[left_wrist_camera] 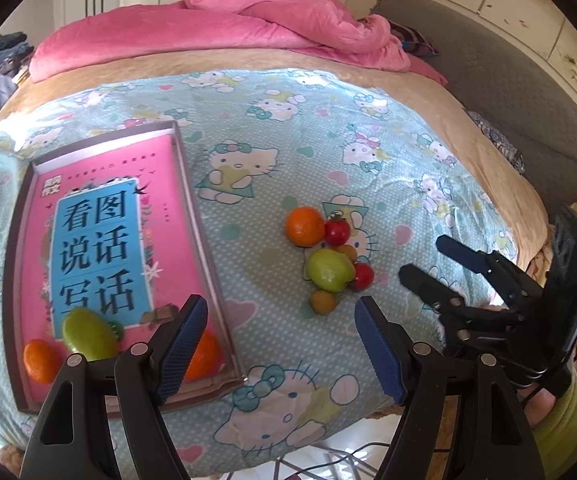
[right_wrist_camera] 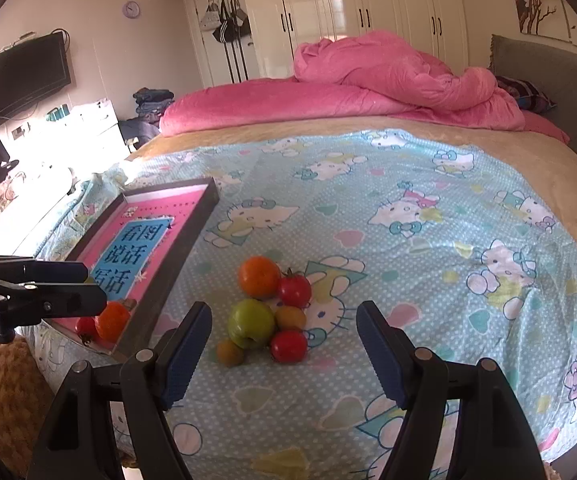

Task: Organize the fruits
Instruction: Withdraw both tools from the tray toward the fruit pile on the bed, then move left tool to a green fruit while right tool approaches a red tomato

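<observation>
A heap of fruit lies on the Hello Kitty sheet: an orange (right_wrist_camera: 259,277), a green apple (right_wrist_camera: 251,323), two red tomatoes (right_wrist_camera: 295,290) and two small brownish fruits (right_wrist_camera: 230,353). The heap also shows in the left wrist view (left_wrist_camera: 330,269). A dark tray (left_wrist_camera: 224,312) lined with a pink book holds a green apple (left_wrist_camera: 88,334) and two oranges (left_wrist_camera: 39,361). My left gripper (left_wrist_camera: 280,350) is open and empty over the tray's near right corner. My right gripper (right_wrist_camera: 284,354) is open and empty, just short of the heap; it also shows in the left wrist view (left_wrist_camera: 428,258).
A pink quilt (right_wrist_camera: 388,80) is bunched at the far side of the bed. A grey headboard (right_wrist_camera: 560,76) stands at the right. The bed's near edge (left_wrist_camera: 328,444) runs just under the grippers. White wardrobes (right_wrist_camera: 368,12) and a wall television (right_wrist_camera: 22,74) stand behind.
</observation>
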